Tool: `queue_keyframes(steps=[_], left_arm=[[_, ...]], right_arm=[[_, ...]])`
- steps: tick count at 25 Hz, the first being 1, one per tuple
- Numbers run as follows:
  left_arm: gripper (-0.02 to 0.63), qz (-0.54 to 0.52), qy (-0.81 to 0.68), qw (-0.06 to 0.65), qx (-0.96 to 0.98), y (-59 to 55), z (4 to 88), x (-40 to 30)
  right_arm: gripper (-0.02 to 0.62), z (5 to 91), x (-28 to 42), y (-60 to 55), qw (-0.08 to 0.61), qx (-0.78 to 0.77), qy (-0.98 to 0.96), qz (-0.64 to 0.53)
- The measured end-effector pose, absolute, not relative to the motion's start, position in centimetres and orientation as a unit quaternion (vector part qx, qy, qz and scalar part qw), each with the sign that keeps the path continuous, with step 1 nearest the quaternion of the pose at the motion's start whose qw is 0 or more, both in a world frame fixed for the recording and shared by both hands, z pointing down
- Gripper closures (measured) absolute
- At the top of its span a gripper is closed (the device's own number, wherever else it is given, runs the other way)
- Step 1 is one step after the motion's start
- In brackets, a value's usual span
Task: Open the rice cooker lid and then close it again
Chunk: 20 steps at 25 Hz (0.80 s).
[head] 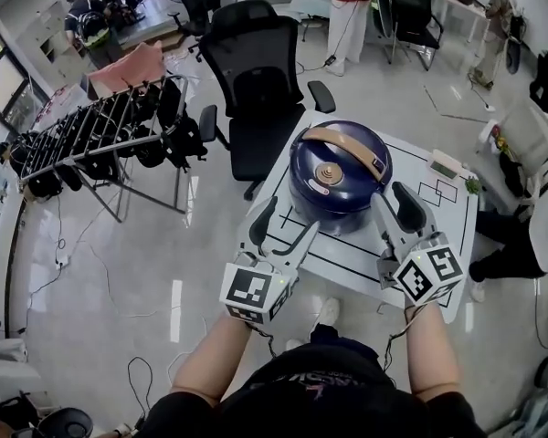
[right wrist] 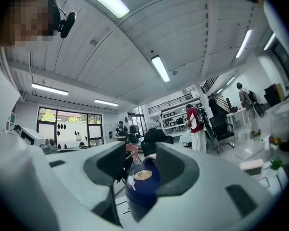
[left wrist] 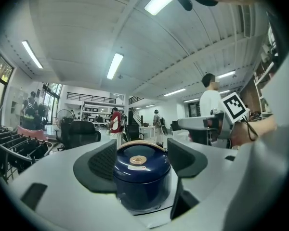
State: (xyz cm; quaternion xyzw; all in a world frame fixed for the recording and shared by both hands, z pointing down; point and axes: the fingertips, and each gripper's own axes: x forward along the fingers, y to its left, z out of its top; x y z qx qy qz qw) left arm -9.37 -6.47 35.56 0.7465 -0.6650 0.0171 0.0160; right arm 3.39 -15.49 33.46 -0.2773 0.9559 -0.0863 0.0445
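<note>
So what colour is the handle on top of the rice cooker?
Tan: the handle is a light brown band across the dark blue lid. The head view shows it best.

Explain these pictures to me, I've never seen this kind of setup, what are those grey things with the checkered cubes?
No robot here: a person holds a two-jaw gripper in each hand, the left gripper and the right gripper. The marker cubes are part of them. The head view is from a camera on the person's head, looking down. The other two are from cameras riding on each gripper, looking along its jaws. On the white table stands a dark blue rice cooker, its lid shut. Both grippers are open and hold nothing.
</note>
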Motion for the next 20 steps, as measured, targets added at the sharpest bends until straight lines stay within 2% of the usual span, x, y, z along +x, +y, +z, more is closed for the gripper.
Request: queue_keyframes(steps=[20], left_arm=[[0.288, 0.031, -0.654, 0.000, 0.756, -19.6, 35.4, -8.0]], right_arm=[[0.414, 33.7, 4.6, -27.7, 0.055, -0.284, 0.953, -0.093]])
